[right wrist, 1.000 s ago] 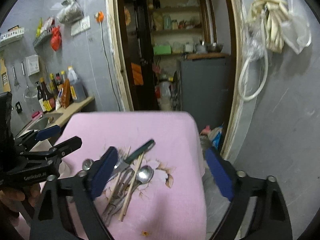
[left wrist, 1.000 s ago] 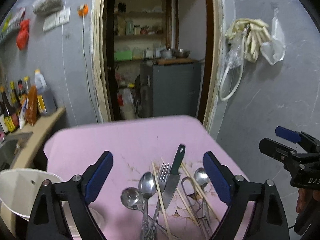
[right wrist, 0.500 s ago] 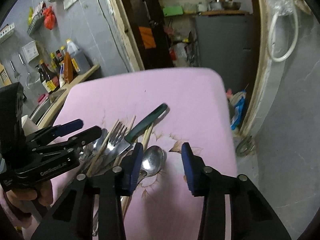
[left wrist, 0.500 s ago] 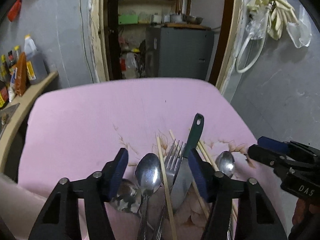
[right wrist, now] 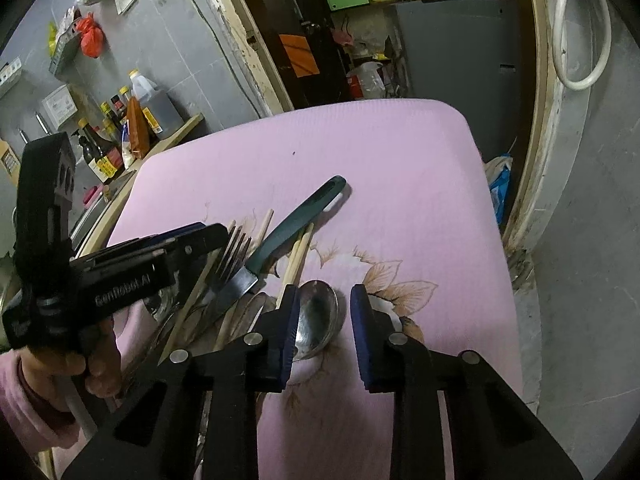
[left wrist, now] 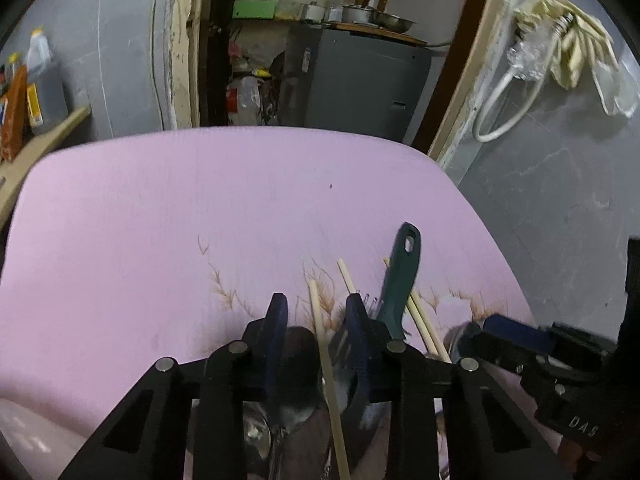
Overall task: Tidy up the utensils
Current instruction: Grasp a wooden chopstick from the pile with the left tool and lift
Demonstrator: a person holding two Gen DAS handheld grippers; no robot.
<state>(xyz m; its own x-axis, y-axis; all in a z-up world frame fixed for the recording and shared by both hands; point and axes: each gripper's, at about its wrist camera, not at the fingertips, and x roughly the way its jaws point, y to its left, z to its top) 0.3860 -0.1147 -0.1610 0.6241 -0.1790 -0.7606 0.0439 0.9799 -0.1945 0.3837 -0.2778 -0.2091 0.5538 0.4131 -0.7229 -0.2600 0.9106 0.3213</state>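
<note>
On a pink surface [left wrist: 160,240] printed with brown leaves, the utensils lie in a loose heap at about 6 o'clock in both wrist views, in no holder or tray.

In the right wrist view the heap holds a knife with a dark green handle [right wrist: 296,224] pointing toward 1 o'clock, a fork [right wrist: 234,252] just at its 9 o'clock side, and a pair of wooden chopsticks [right wrist: 298,256] touching the knife at its 3 o'clock side. A steel spoon [right wrist: 318,316] lies bowl-up at the heap's 4 o'clock edge.

The right gripper [right wrist: 325,292] is narrow; its jaws have just been closing. The spoon's bowl sits between them: one pad meets its rim, the other stands just clear.

The left gripper [left wrist: 316,300] is also narrow and has just been closing. Between its pads lie a second spoon [left wrist: 298,348] and a single chopstick [left wrist: 320,320]; neither looks clamped. A person's hand [right wrist: 100,364] in a pink sleeve [right wrist: 28,400] holds this gripper.

Beyond the surface, at 10 o'clock in the right wrist view, a clear jug [right wrist: 154,100] holding dark liquid stands on a wooden counter beside several dark sauce bottles [right wrist: 100,152]. A tied red bag [right wrist: 90,36] hangs on the wall above; its contents are hidden.

At 12 o'clock in the left wrist view, a metal bowl [left wrist: 394,22] sits on a grey cabinet [left wrist: 360,84] through the doorway; its inside cannot be seen. A green box [left wrist: 254,10] rests on a shelf nearby.
</note>
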